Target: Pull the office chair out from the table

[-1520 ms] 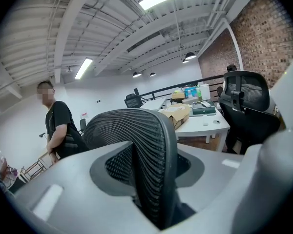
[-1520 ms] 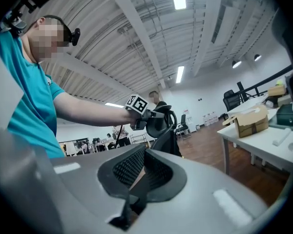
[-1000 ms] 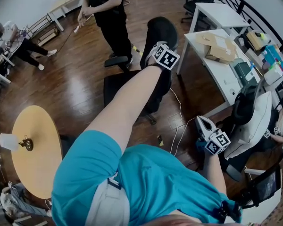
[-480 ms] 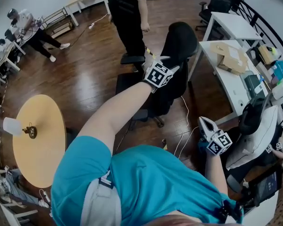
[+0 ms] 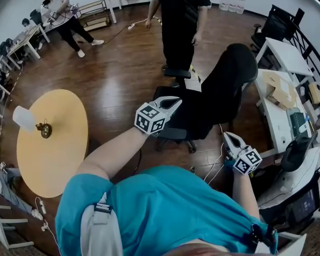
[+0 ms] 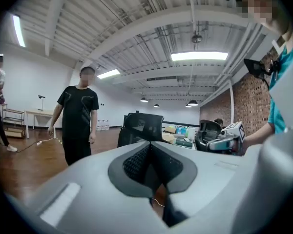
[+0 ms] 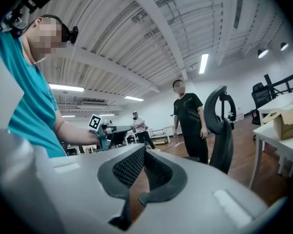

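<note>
Left tongs [image 5: 170,102] have just closed — jaws pressed together, nothing between them. Right tongs [image 5: 229,138]: jaws also together, empty. Black office chair [image 5: 224,89] stands on the wood floor [image 5: 117,73], apart from the white desk [image 5: 273,120] at its right — neither tongs grips it.

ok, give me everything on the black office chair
Black office chair: tall curved backrest with headrest, seat, an armrest, wheeled base. It stands upright on the wood floor, clear of the white table, with its backrest toward it. The left gripper, jaws just closed on nothing, hovers over the seat; contact can't be confirmed.
</note>
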A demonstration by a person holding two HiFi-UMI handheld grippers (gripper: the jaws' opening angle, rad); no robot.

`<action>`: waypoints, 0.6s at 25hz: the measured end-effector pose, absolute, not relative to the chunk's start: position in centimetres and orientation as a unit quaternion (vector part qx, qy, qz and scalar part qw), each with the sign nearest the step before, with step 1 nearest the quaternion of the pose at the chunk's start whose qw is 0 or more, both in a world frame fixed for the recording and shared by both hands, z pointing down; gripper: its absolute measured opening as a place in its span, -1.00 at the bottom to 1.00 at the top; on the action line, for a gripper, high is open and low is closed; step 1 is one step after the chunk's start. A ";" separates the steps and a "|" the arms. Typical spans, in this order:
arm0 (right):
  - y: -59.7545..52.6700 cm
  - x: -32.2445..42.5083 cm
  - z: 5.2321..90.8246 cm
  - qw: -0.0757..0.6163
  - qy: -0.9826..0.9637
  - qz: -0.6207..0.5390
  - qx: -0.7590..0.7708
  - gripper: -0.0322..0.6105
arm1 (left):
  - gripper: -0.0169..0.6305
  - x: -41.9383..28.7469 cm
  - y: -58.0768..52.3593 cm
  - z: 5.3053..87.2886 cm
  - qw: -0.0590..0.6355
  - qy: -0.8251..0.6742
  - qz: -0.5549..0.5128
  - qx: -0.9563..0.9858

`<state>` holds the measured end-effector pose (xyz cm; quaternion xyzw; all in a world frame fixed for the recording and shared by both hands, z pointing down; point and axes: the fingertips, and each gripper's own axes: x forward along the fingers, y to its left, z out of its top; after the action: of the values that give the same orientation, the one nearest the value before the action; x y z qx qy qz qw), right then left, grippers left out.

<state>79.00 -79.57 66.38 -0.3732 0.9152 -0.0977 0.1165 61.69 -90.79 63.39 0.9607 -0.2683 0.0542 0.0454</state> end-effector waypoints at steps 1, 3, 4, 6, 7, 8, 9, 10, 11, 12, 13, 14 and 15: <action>-79.5 77.5 66.0 0.112 0.917 -0.095 -0.370 -0.91 | -0.86 59.4 -89.6 63.4 0.049 -0.268 0.045 0.961; -79.2 74.3 65.2 0.100 0.920 -0.093 -0.368 -0.91 | -0.86 55.0 -87.3 63.5 0.056 -0.261 0.036 0.963; -78.9 72.5 64.9 0.095 0.921 -0.089 -0.368 -0.91 | -0.86 52.9 -86.2 63.7 0.059 -0.256 0.034 0.964; -78.2 68.8 64.3 0.089 0.921 -0.082 -0.371 -0.91 | -0.86 48.5 -84.4 63.9 0.067 -0.247 0.030 0.966; -77.8 66.8 64.0 0.088 0.919 -0.081 -0.375 -0.91 | -0.86 46.2 -83.6 63.8 0.071 -0.242 0.026 0.967; -77.3 64.6 63.7 0.088 0.917 -0.082 -0.381 -0.91 | -0.86 44.0 -82.9 63.6 0.075 -0.237 0.021 0.968; -76.7 62.5 63.3 0.088 0.913 -0.085 -0.388 -0.90 | -0.86 41.8 -82.2 63.2 0.078 -0.231 0.016 0.970; -76.1 60.3 63.0 0.090 0.910 -0.089 -0.395 -0.91 | -0.86 39.7 -81.6 62.8 0.081 -0.224 0.012 0.971; -75.4 58.2 62.7 0.092 0.907 -0.092 -0.401 -0.90 | -0.86 37.8 -80.9 62.4 0.083 -0.216 0.009 0.973; -74.7 56.2 62.5 0.095 0.904 -0.094 -0.406 -0.91 | -0.86 36.0 -80.1 62.0 0.084 -0.207 0.006 0.975; -74.0 54.3 62.4 0.099 0.901 -0.097 -0.410 -0.91 | -0.86 34.3 -79.3 61.7 0.085 -0.199 0.005 0.976; -73.3 52.4 62.5 0.102 0.899 -0.101 -0.414 -0.90 | -0.86 32.7 -78.6 61.6 0.085 -0.190 0.005 0.978; -72.6 50.6 62.7 0.103 0.897 -0.104 -0.416 -0.91 | -0.86 31.1 -77.9 61.6 0.086 -0.183 0.005 0.979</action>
<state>50.56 -72.57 62.66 -0.4161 0.8975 -0.1039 0.1031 31.09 -77.87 61.64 0.9793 -0.1830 0.0055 0.0863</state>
